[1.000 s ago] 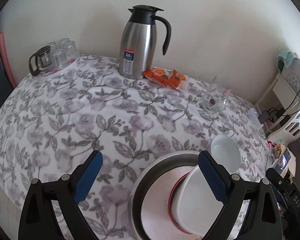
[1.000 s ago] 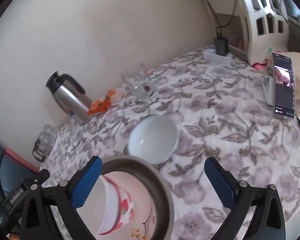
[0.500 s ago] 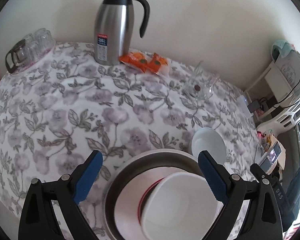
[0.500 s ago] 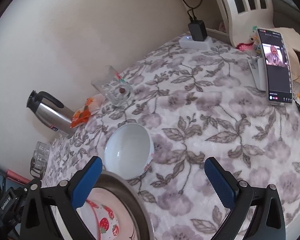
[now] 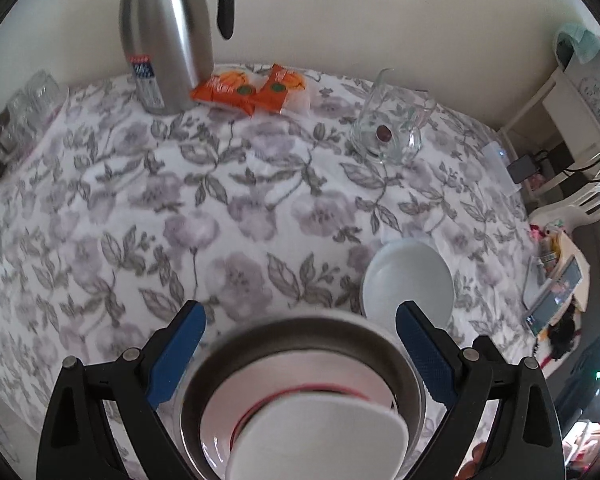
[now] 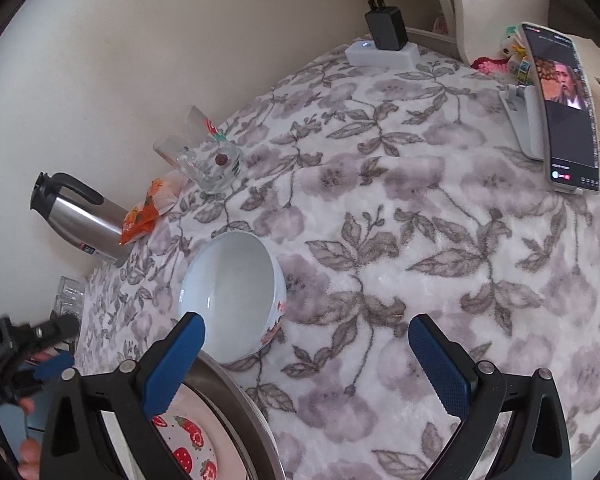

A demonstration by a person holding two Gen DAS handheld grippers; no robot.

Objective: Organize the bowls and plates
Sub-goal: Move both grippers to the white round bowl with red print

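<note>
Both grippers have closed in on the white bowl [image 6: 232, 292] beside the steel basin [image 5: 300, 344]; right gripper [image 6: 306, 346] wide, likely grasping next.

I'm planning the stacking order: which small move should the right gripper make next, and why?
Probably ease the right gripper forward and left so its open fingers straddle the white bowl's rim. The bowl stands alone on the floral tablecloth, just beyond the left fingertip, beside the steel basin already holding dishes.
</note>
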